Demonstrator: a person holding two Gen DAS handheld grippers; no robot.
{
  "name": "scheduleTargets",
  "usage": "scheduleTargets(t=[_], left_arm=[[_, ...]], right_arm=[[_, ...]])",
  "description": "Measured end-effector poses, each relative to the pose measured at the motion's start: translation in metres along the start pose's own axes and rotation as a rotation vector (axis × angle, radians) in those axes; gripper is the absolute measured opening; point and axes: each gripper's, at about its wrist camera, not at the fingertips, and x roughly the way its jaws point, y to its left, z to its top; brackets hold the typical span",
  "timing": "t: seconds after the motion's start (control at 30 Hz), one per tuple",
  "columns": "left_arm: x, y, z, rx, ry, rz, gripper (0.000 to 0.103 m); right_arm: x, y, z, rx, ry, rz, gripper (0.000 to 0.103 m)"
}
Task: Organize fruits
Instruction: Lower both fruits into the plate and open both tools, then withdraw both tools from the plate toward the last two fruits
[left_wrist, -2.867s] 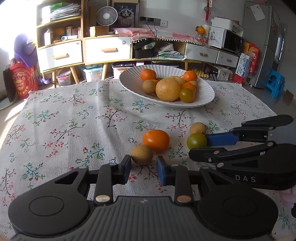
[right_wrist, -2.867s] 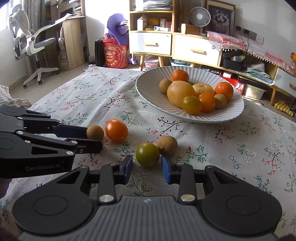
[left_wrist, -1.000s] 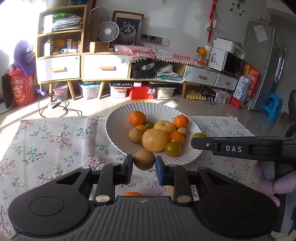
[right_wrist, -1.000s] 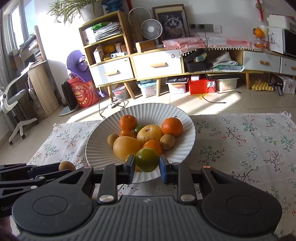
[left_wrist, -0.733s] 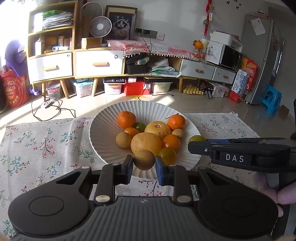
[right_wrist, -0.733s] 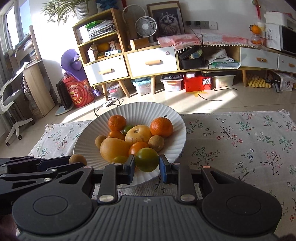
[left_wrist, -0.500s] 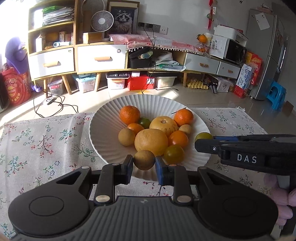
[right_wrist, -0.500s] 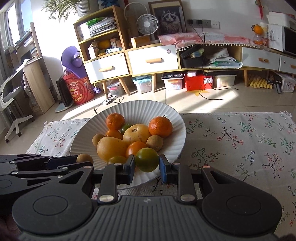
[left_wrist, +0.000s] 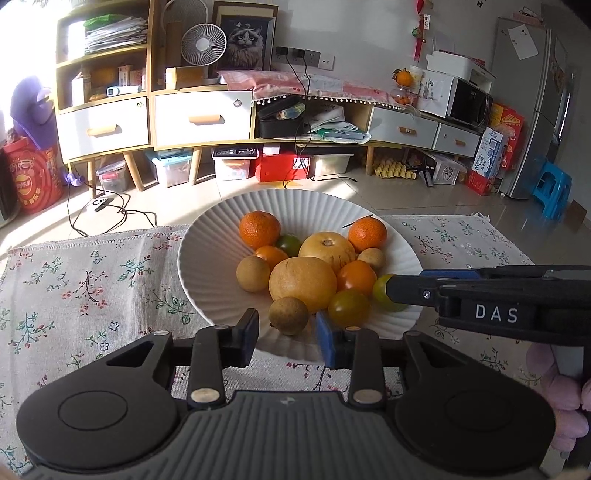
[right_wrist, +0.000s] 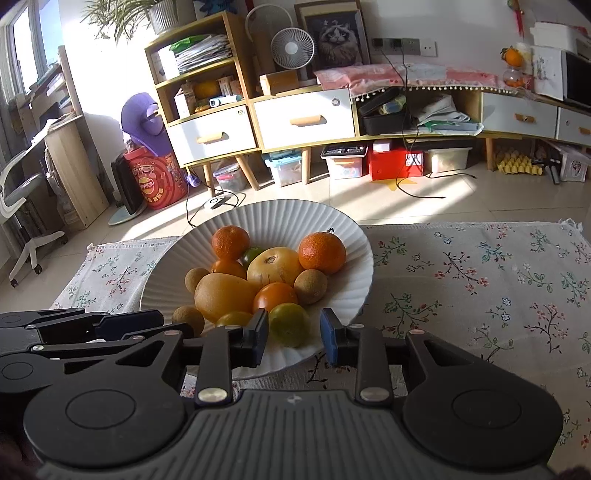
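left gripper (left_wrist: 288, 334): jaws have just been opening, small brown fruit (left_wrist: 288, 316) sits loose between them on the white plate (left_wrist: 207, 243). right gripper (right_wrist: 294, 334): jaws likewise parting, green fruit (right_wrist: 289, 325) free on the plate's near rim.

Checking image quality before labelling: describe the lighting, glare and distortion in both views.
Left wrist view: sharp, fisheye-bent cabinet line, window glare at upper left, plate evenly lit. Right wrist view: blown-out window upper left, sun patches on the floor, fruit in focus.
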Motion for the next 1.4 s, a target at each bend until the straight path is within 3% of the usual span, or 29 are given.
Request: scheduleTargets(t=[0.63,1.17,1.4], left_arm=[[-0.034,0.004,-0.009,-0.014,-0.026,0.013,0.076],[-0.068,0.009,-0.029,0.019,0.001,0.023,0.098],[-0.079,0.013,-0.034,0.039,0.016,0.054,0.099]], right_arm=[[-0.026,0.015,0.002,-0.037,-0.033,0.012,0.07],[-0.052,0.033,-0.006,-0.082,-0.01,0.028,0.093],[-0.06,0.044,-0.016,-0.098,0.002,0.038,0.098]])
